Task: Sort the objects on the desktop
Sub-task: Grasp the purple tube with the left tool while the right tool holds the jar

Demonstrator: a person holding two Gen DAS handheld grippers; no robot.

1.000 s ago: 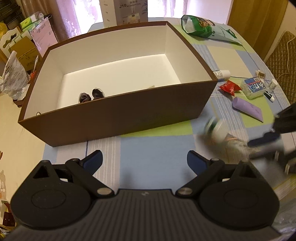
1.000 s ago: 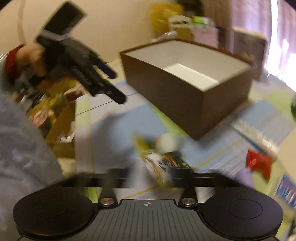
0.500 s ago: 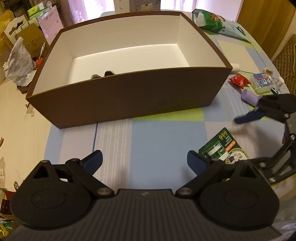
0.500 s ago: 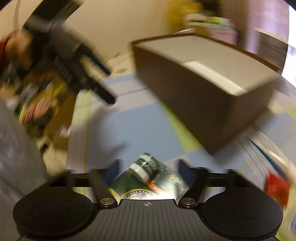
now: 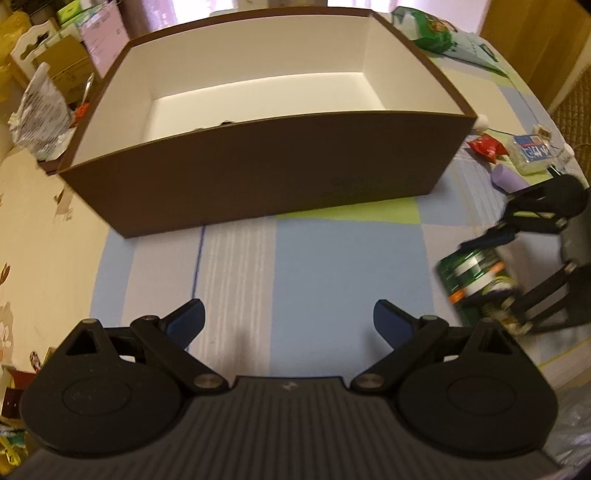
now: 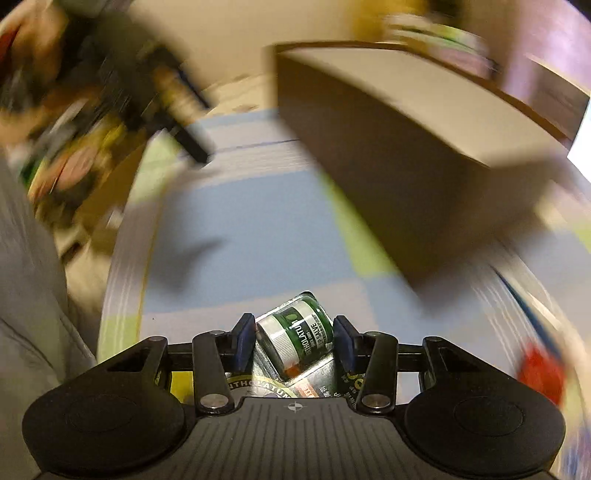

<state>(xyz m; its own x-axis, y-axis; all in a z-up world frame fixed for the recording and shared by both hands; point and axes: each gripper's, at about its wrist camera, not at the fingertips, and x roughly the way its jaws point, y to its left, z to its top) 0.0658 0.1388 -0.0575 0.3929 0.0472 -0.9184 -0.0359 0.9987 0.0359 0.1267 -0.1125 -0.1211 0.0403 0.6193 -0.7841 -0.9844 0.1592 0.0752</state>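
A big brown box [image 5: 258,173] with a white inside stands on the table ahead of me; it also shows blurred in the right wrist view [image 6: 424,177]. My left gripper [image 5: 288,321] is open and empty above the blue patch of the tablecloth. My right gripper [image 6: 293,341] is shut on a green lip salve pack [image 6: 295,336], the blue pads pressing its two sides. In the left wrist view the right gripper [image 5: 491,243] holds the same green pack [image 5: 472,273] at the right, a little above the table.
Right of the box lie a red wrapper [image 5: 485,146], a purple tube [image 5: 508,179], and a clear pack with a blue label [image 5: 532,153]. A green bag [image 5: 432,29] lies at the far right corner. Boxes and bags [image 5: 44,107] crowd the left side.
My right gripper has closed on the green lip salve pack, which lay flat on the table, and lifted it. The left gripper has drifted closer to the box and stayed open.
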